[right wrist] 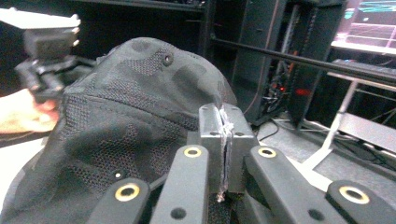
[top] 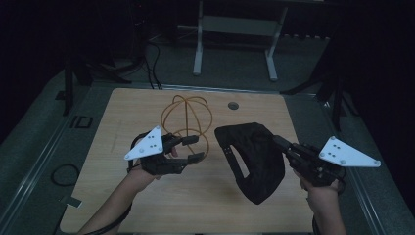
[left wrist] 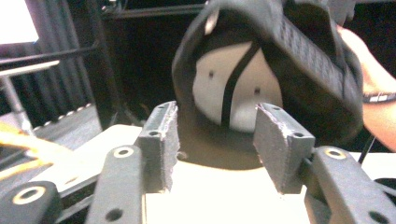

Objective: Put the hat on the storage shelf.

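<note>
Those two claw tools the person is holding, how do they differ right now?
The right gripper has its jaws pressed together on the edge of the black cap, holding it up off the table; the left gripper has its jaws spread apart with nothing between them. The left gripper sits beside the wire frame, while the right gripper is at the cap's far side. Both are black, hand-held, with a grey three-cornered plate on top.

Right gripper (right wrist: 223, 140) fingers (right wrist: 209, 135) pinched together on black cap (right wrist: 126, 126).

The black cap (right wrist: 116, 140) hides the table beneath it, and its top (left wrist: 280, 28) is cropped.
</note>
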Action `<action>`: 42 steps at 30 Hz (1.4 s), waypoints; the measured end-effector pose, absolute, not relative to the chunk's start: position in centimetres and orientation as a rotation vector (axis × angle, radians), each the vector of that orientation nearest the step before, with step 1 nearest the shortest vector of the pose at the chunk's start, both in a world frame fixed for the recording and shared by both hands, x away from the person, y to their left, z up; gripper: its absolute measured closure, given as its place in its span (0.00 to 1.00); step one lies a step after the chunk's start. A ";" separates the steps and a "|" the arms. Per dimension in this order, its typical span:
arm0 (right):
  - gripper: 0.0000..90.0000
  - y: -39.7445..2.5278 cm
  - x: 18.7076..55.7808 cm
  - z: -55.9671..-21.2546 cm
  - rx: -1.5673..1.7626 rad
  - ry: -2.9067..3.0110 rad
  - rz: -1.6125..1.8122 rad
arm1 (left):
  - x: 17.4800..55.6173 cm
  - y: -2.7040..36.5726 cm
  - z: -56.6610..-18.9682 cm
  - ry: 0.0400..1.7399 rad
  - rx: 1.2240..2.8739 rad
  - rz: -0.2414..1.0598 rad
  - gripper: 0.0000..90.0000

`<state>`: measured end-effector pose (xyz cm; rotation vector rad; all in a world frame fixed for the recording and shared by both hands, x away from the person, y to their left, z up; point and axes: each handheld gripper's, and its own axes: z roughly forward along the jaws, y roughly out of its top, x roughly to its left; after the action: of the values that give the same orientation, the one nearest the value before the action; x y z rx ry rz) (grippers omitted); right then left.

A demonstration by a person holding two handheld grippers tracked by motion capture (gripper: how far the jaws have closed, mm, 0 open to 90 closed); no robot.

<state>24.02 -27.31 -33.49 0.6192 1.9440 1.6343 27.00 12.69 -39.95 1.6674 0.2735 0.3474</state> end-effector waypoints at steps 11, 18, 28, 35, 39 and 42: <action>0.99 -27.2 26.3 -31.5 0.662 1.891 1.601 | 25.6 16.0 -43.4 0.376 1.732 0.421 0.47; 0.99 -26.3 28.0 -30.6 0.671 1.875 1.574 | 25.0 17.6 -45.6 0.443 1.739 0.447 0.45; 0.99 -24.6 31.0 -29.0 0.680 1.873 1.525 | 24.1 20.3 -48.4 0.593 1.660 0.502 0.27; 0.99 -22.7 32.8 -27.2 0.673 1.863 1.503 | 23.2 22.4 -50.7 0.768 1.588 0.587 0.02; 0.98 -21.0 33.8 -26.4 0.662 1.864 1.490 | 22.4 23.2 -52.4 0.840 1.582 0.621 0.02; 0.98 -19.6 34.6 -26.2 0.661 1.878 1.480 | 22.0 23.9 -53.4 0.880 1.565 0.628 0.02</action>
<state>34.55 -19.63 -26.22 0.6609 1.8783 1.4799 21.99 23.89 -53.44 1.5650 0.8795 0.6283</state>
